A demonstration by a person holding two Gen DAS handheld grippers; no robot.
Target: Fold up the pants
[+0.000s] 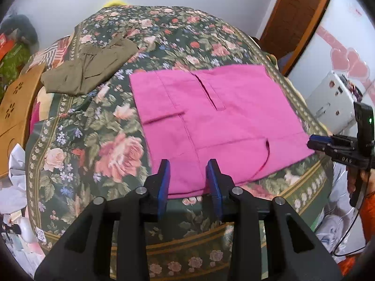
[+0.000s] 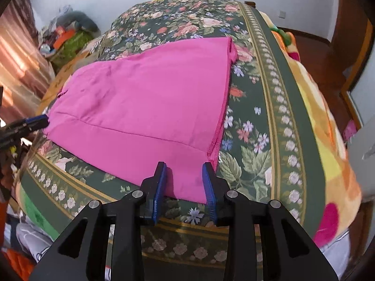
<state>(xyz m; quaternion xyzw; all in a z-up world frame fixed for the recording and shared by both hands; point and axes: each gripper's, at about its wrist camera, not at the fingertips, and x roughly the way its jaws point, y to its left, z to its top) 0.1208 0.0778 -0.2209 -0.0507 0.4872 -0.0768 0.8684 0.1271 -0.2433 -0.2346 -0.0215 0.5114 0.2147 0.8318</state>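
Note:
Pink pants [image 1: 211, 121] lie flat on the floral bedspread [image 1: 98, 145], waistband and fly toward the far side in the left wrist view. They also show in the right wrist view [image 2: 145, 107]. My left gripper [image 1: 188, 164] is open, its blue-padded fingers straddling the pants' near edge just above the cloth. My right gripper [image 2: 184, 166] is open over the near right corner of the pants. The right gripper also shows at the right edge of the left wrist view [image 1: 314, 141]. The left gripper shows at the left edge of the right wrist view [image 2: 44, 120].
A folded olive garment [image 1: 91, 70] lies on the bed's far left. A wooden stool [image 1: 16, 107] and piled clothes [image 2: 68, 35] stand left of the bed. A white appliance [image 1: 332, 103] and wooden door frame [image 1: 297, 16] are at right. A bright fleece blanket [image 2: 328, 140] hangs over the bed's right side.

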